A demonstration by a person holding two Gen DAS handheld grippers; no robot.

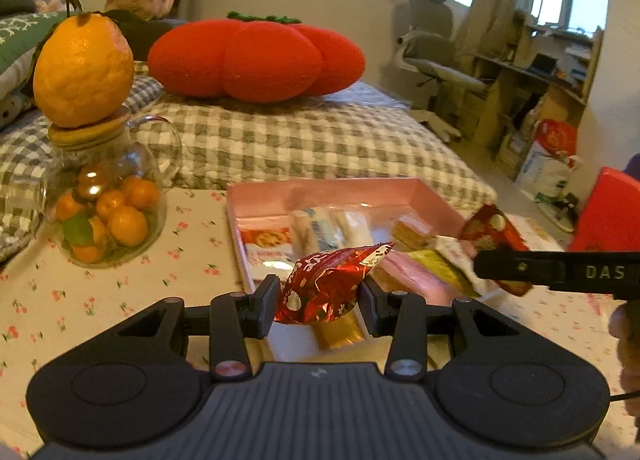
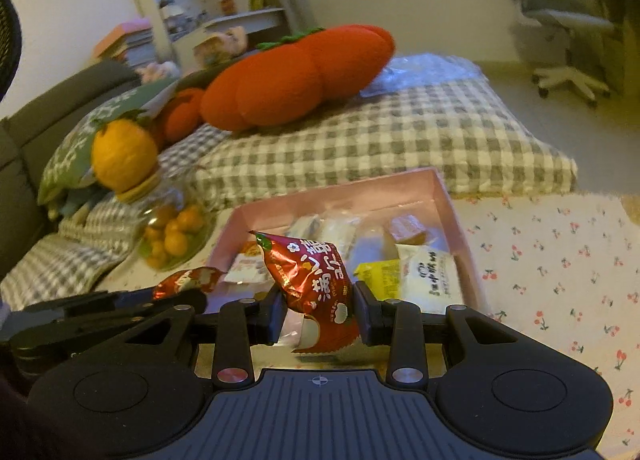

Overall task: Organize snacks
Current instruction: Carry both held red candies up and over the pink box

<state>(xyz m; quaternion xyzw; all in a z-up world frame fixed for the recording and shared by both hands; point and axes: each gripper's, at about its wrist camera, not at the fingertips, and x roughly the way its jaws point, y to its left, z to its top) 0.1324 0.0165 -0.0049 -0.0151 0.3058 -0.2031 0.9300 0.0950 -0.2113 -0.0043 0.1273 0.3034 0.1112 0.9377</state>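
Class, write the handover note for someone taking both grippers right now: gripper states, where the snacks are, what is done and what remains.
Left gripper: shut on a crinkled red foil snack packet, held above the near edge of the pink rectangular tray.
Right gripper: shut on a second red foil packet with white lettering, also raised near the tray's front.
Done: several wrapped snacks lie in the tray, including a yellow packet and a white packet.
Left: probably set both red packets into the tray.
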